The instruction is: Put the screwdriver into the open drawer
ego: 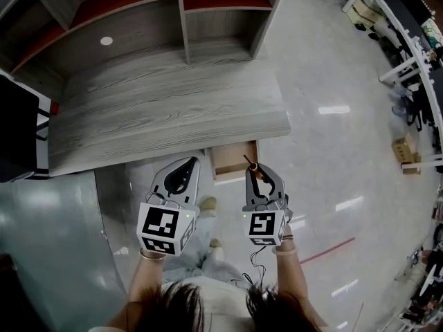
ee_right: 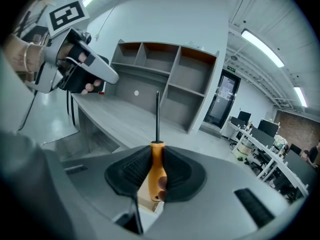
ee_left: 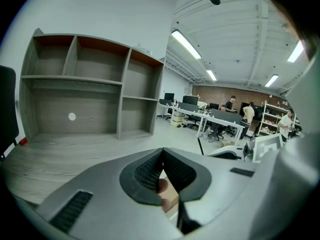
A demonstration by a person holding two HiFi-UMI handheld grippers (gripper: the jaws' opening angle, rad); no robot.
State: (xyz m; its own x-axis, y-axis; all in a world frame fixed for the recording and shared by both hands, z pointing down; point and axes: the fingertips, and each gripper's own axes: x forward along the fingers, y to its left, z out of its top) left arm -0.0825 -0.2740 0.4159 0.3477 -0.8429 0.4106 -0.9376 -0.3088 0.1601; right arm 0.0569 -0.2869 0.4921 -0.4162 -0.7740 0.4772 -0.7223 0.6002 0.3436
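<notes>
The screwdriver [ee_right: 156, 171] has an orange handle and a thin dark shaft [ee_right: 157, 116] that points away from the jaws. My right gripper [ee_right: 156, 151] is shut on the handle. In the head view this gripper [ego: 257, 170] hangs just right of the open wooden drawer [ego: 232, 159], which juts from under the grey desk's front edge [ego: 173, 133]; the screwdriver [ego: 250, 164] tip reaches over the drawer's near right corner. My left gripper [ego: 192, 162] hovers left of the drawer. Its jaws [ee_left: 162, 151] are pressed together with nothing between them.
A grey shelf unit [ego: 183, 19] with red-brown inner panels stands at the desk's back. A black object [ego: 17, 126] sits at the desk's left end. The person's shoes [ego: 208, 203] are on the pale floor below. Office desks [ego: 408, 40] and a cardboard box [ego: 405, 151] lie far right.
</notes>
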